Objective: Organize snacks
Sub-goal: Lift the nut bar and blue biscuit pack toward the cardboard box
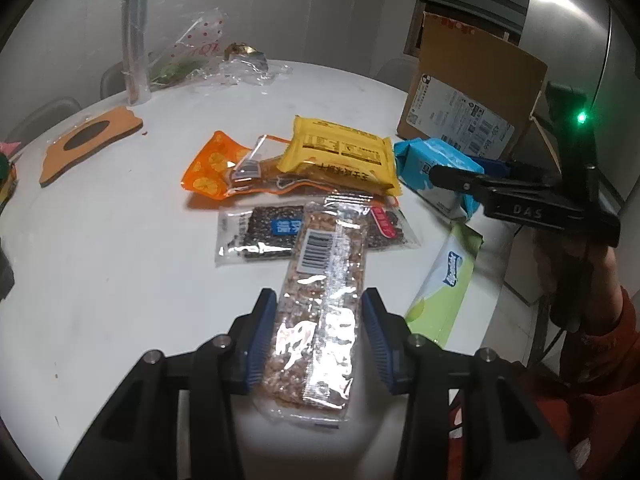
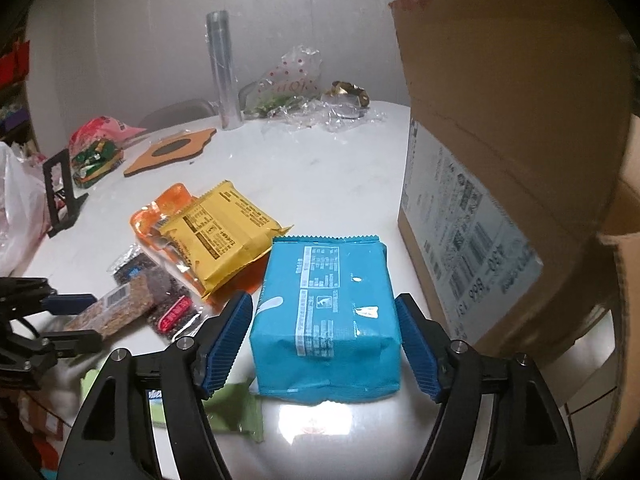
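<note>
My left gripper (image 1: 318, 304) is open around the near end of a clear-wrapped nut bar (image 1: 320, 292); both pads stand close beside it on the white table (image 1: 120, 248). The bar lies across a dark seed bar (image 1: 264, 232). Behind are an orange pouch (image 1: 212, 168) and a yellow packet (image 1: 340, 156). My right gripper (image 2: 326, 320) is open around a blue packet (image 2: 326, 316), with small gaps on both sides. In the right wrist view the yellow packet (image 2: 216, 236) and the nut bar (image 2: 116, 308) lie to the left.
A cardboard box (image 2: 500, 140) stands right of the blue packet. A green tissue pack (image 1: 444, 280) lies at the table's edge. A brown coaster (image 1: 88, 144), a clear tube (image 1: 134, 36) and crumpled cellophane (image 1: 248, 68) sit at the back. Bags (image 2: 96, 148) lie far left.
</note>
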